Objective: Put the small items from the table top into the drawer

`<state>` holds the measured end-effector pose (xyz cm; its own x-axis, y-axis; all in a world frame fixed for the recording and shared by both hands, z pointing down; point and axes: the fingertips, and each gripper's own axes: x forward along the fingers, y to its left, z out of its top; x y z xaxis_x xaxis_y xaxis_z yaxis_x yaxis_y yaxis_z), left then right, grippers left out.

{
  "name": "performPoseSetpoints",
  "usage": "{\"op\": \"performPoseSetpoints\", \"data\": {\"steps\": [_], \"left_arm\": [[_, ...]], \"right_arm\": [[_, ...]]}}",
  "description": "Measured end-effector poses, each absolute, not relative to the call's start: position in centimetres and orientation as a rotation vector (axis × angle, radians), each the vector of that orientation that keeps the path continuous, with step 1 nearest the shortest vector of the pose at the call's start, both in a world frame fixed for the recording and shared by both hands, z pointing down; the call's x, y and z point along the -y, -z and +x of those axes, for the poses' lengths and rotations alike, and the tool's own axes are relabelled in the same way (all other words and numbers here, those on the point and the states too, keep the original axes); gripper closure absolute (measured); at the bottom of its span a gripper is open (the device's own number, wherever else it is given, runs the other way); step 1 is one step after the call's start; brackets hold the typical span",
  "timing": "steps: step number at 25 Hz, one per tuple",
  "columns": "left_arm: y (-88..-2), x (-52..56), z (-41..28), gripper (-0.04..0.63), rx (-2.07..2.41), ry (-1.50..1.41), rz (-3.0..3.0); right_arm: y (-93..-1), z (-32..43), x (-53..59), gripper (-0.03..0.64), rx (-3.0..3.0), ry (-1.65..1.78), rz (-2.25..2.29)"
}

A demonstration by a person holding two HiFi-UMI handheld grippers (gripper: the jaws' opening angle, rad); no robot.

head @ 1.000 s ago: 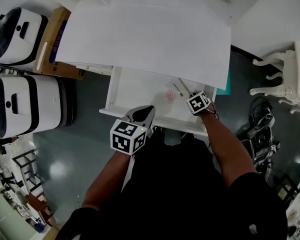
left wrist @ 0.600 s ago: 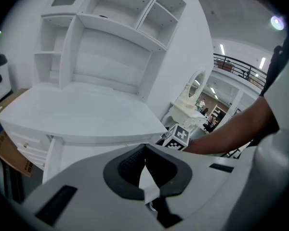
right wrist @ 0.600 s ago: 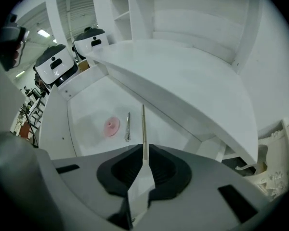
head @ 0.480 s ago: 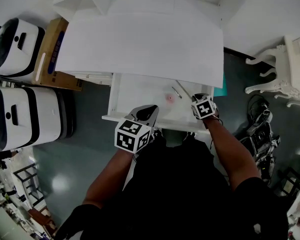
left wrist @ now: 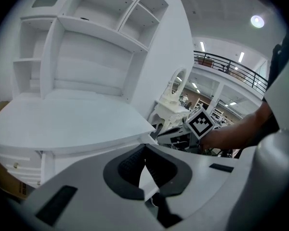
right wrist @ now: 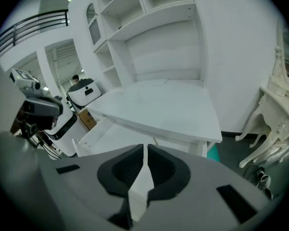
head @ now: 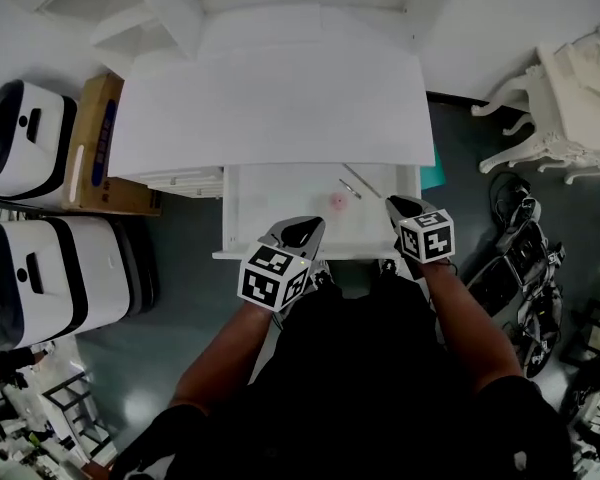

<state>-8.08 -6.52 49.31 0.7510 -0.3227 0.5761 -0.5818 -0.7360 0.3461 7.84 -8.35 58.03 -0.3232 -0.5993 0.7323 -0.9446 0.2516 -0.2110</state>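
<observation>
Pressed together and empty: left tongs [head: 299,231] and right tongs [head: 399,207], at front rim of open white drawer [head: 270,193]. Inside, up-left of right tongs: small pink round piece [head: 337,200], thin silvery rod [head: 353,183] lying diagonally.

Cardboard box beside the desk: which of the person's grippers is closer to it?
Left. The cardboard box lies left of the left gripper; the right gripper is further right, over the far end of the drawer.
</observation>
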Motion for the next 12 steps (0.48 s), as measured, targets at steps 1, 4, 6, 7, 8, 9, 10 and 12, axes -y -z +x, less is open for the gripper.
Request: {"op": "performPoseSetpoints", "data": {"steps": [1, 4, 6, 7, 8, 9, 10, 12], "left_arm": [[-49.3, 6.4, -8.0, 0.592, 0.661, -0.667, 2.436], [-49.0, 6.2, -7.2, 0.592, 0.620, -0.665, 2.461], [-48.6, 6.1, -6.5, 0.592, 0.613, -0.656, 2.476], [-48.4, 6.0, -6.3, 0.592, 0.614, -0.645, 2.481], [-48.1, 5.9, -6.1, 0.592, 0.618, -0.633, 2.485], [-47.8, 5.8, -5.9, 0.592, 0.623, -0.624, 2.490], [-47.6, 5.7, -5.6, 0.592, 0.627, -0.621, 2.498], [-47.3, 5.3, -5.2, 0.592, 0.635, -0.630, 2.516]], "right_arm": [[-57.1, 7.6, 8.0, 0.572, 2.032, -0.884, 1.423], [-54.7, 7.6, 7.0, 0.572, 2.041, -0.815, 1.474], [-53.3, 7.4, 6.1, 0.574, 2.048, -0.738, 1.473], [-52.5, 7.2, 5.7, 0.575, 2.067, -0.715, 1.472], [-51.5, 7.1, 5.4, 0.577, 2.094, -0.706, 1.475], [-50.6, 7.0, 5.1, 0.581, 2.125, -0.708, 1.480], [-49.7, 6.9, 4.9, 0.583, 2.156, -0.715, 1.486], [-48.3, 7.0, 4.7, 0.583, 2.202, -0.721, 1.499]]}}
